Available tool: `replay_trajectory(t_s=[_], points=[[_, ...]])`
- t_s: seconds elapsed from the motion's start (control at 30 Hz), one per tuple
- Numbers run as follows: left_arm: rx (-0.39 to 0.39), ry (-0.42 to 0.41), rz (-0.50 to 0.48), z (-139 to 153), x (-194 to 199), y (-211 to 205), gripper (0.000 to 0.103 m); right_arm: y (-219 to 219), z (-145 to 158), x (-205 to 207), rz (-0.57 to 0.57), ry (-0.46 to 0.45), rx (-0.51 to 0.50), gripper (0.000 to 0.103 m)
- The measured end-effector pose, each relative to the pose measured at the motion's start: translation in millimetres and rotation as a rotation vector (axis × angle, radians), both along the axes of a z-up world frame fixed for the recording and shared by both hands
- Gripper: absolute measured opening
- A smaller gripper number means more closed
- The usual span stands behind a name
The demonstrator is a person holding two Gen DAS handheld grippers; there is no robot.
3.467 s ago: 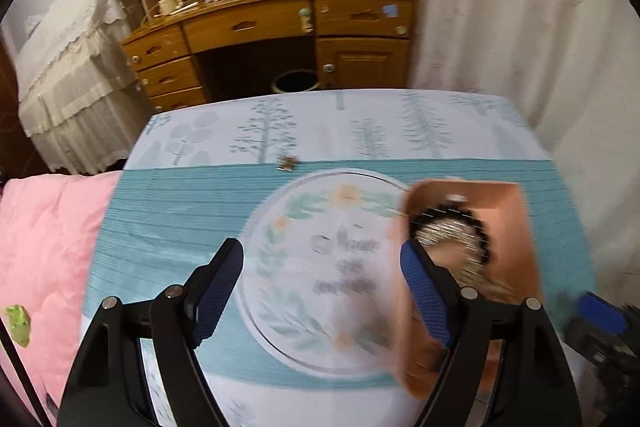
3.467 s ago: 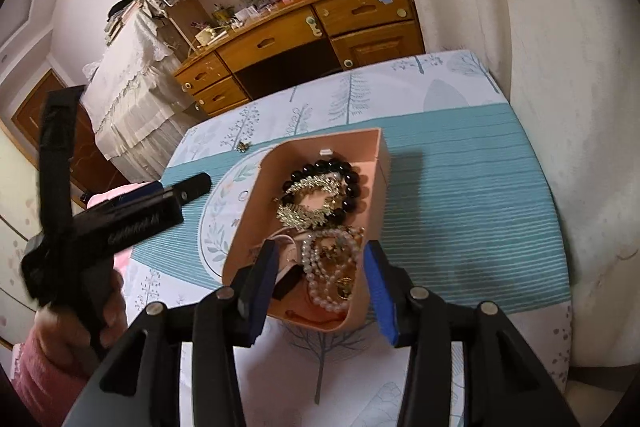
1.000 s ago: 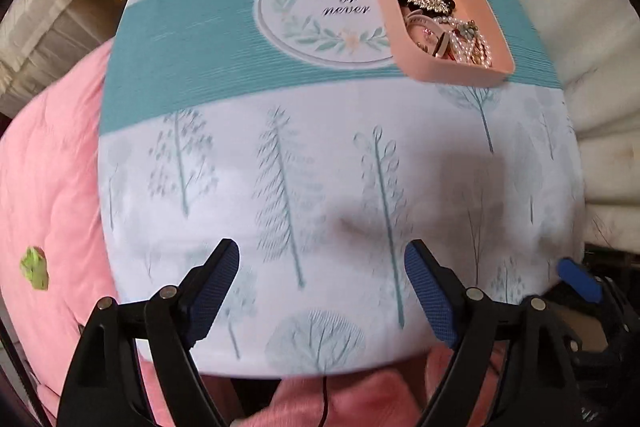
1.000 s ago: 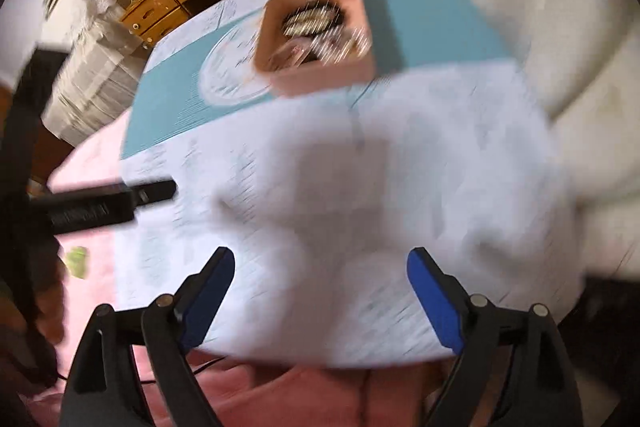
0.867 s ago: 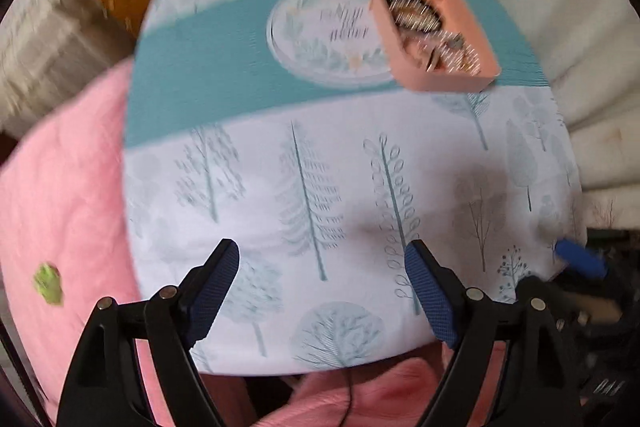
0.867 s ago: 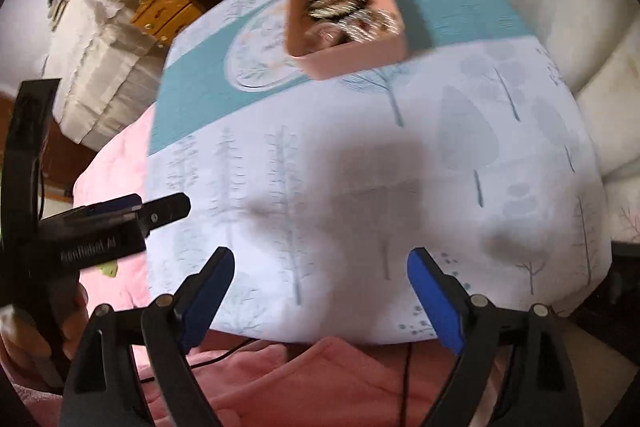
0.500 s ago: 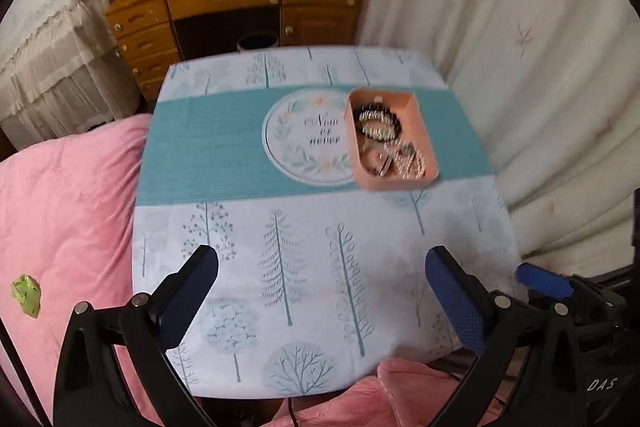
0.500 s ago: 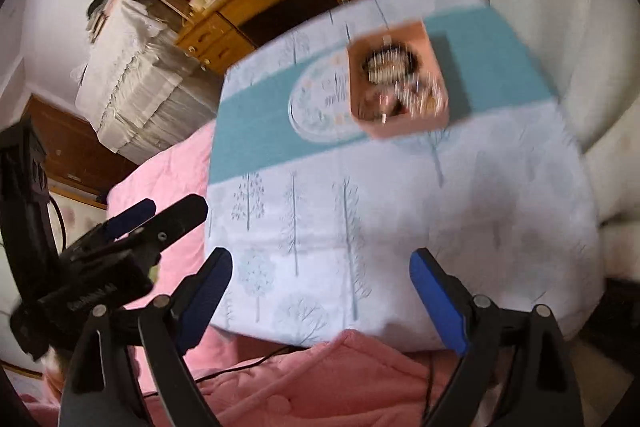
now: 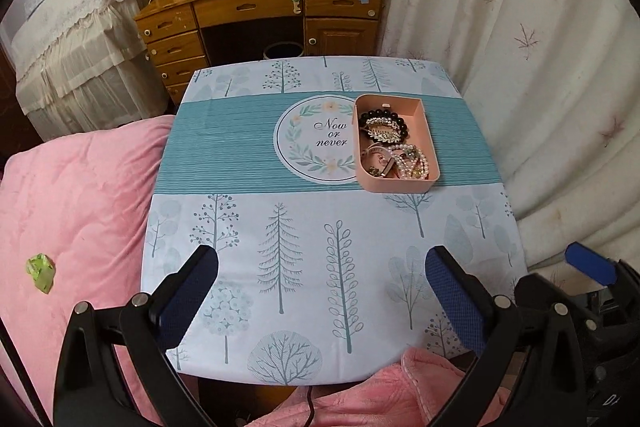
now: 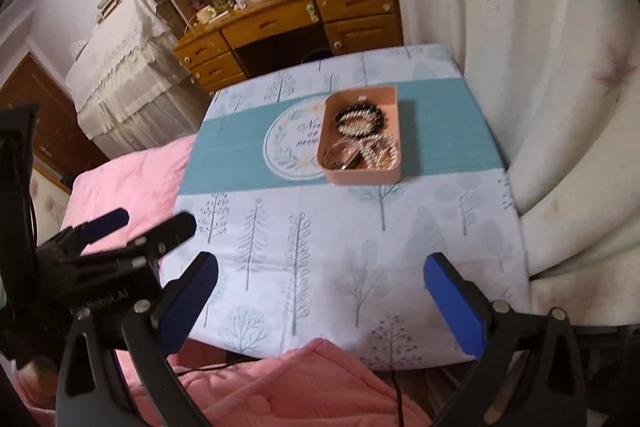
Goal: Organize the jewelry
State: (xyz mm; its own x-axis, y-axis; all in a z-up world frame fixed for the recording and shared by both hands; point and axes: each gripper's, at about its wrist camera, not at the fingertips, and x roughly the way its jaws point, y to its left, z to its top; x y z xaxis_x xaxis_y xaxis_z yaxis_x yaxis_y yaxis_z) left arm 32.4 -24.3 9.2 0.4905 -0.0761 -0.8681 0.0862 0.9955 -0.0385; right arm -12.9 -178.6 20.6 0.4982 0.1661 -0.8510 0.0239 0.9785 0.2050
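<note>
With every visible piece lying inside the pink tray (image 9: 430,131) on the tablecloth (image 9: 280,227), the job looks finished; left gripper (image 9: 320,291) and right gripper (image 10: 320,291) hover wide, empty.

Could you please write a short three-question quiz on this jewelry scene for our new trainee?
1. True or false: the left hand-held gripper grips the pink tray.
2. Where does the black bead bracelet lie?
A. on the tablecloth
B. in the tray
C. on the pink blanket
3. Fill in: the right hand-held gripper is ____.

Key: 1 false; 2 B; 3 open.
</note>
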Motion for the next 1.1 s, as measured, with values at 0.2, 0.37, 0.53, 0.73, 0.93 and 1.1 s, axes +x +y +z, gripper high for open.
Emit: replay_trajectory(t_s=[0.2,0.37,0.53,0.73,0.93,1.1], points=[[-0.012,0.003,0.024,1,-8,-9,0.102,-5,4,-6,0.040,-0.005,-0.022,0.103],[-0.016,-0.003,0.055,1,-15,-11,0.102,-12,3,-9,0.056,-0.012,-0.014,0.103],[-0.016,0.002,0.072,0,-17,-12,0.102,-7,6,-10,0.086,-0.023,-0.043,0.103],[0.001,-0.015,0.076,3,-18,-13,0.102,-5,3,-7,0.099,-0.005,-0.042,0.103],[0.011,-0.017,0.061,6,-18,-16,0.102,-6,4,-10,0.086,-0.006,-0.049,0.103],[0.018,-0.014,0.050,5,-20,-16,0.102,-5,6,-13,0.075,-0.007,-0.048,0.103]])
